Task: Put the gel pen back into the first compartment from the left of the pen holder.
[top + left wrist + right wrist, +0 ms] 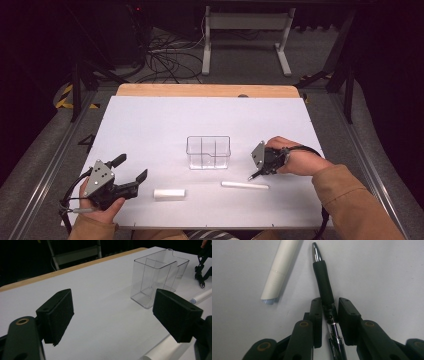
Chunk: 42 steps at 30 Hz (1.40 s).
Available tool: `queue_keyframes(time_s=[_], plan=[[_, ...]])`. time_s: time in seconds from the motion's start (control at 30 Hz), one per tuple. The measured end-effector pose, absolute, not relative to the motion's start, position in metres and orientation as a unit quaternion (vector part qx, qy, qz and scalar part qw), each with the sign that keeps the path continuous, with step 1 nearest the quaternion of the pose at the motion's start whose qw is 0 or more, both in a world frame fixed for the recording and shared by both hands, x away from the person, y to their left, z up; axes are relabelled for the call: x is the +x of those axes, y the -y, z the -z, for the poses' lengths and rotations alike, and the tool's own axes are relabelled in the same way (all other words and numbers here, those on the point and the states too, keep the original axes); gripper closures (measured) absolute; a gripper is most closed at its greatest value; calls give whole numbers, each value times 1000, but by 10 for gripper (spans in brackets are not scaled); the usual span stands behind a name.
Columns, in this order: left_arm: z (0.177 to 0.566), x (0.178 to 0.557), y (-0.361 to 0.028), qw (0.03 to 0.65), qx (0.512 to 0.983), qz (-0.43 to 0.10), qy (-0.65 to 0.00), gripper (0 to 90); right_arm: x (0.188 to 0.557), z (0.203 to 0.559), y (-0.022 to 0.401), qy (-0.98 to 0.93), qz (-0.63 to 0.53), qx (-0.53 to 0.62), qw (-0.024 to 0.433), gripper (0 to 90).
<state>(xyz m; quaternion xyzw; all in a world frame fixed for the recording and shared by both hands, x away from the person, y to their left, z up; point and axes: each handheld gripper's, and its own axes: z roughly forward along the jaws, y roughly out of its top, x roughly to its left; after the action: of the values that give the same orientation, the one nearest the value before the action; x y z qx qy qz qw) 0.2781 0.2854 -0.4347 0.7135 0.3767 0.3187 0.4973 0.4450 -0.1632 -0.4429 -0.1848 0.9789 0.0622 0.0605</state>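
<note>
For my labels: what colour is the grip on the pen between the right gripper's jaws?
Black, ahead of a silver tip; the pen shows best in the right gripper view.

No legible text, label, brand, number or sign appeared on any object or surface in the three views.

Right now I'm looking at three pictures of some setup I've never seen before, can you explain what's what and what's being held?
A person sits at a white table with a hand-held clamping tool in each hand. One picture looks down from above; the other two come from cameras riding on each tool.

The left tool rests with its jaws wide open, holding nothing. The right tool has its jaws closed around a black and silver pen, tip pointing away.

On the table stand a clear plastic organizer box with dividers, a short white tube near the left tool, and a long white marker-like pen beside the right tool.
</note>
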Motion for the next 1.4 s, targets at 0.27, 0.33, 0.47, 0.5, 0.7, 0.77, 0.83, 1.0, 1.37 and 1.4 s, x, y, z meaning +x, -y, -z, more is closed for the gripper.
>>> queue_keyframes(time_s=[0.27, 0.33, 0.47, 0.5, 0.7, 0.77, 0.83, 1.0, 1.37, 1.4], plan=[[435, 278, -286, 498, 713, -319, -377, 179, 443, 443, 163, -978, -56, -195, 56, 801], [435, 278, -286, 498, 712, -319, -378, 179, 443, 442, 163, -977, -54, -196, 57, 802], [435, 278, -286, 498, 713, -319, -377, 179, 442, 435, 164, -976, -59, -197, 72, 803], [435, 278, -286, 498, 713, -319, -377, 179, 442, 432, 166, -976, -64, -196, 74, 803], [435, 279, -286, 498, 712, -320, -377, 179, 440, 411, 174, -973, -115, -176, 92, 803], [435, 279, -286, 499, 712, -318, -379, 179, 438, 405, 175, -972, -131, -169, 98, 803], [435, 279, -286, 499, 712, -317, -379, 179, 435, 398, 176, -969, -151, -165, 104, 803], [435, 279, -286, 499, 712, -319, -378, 179, 429, 384, 177, -963, -199, -145, 111, 803], [434, 279, -286, 499, 712, -320, -378, 179, 419, 363, 182, -942, -299, -77, 132, 804], [434, 279, -286, 499, 711, -320, -377, 179, 418, 361, 182, -940, -305, -72, 134, 804]])
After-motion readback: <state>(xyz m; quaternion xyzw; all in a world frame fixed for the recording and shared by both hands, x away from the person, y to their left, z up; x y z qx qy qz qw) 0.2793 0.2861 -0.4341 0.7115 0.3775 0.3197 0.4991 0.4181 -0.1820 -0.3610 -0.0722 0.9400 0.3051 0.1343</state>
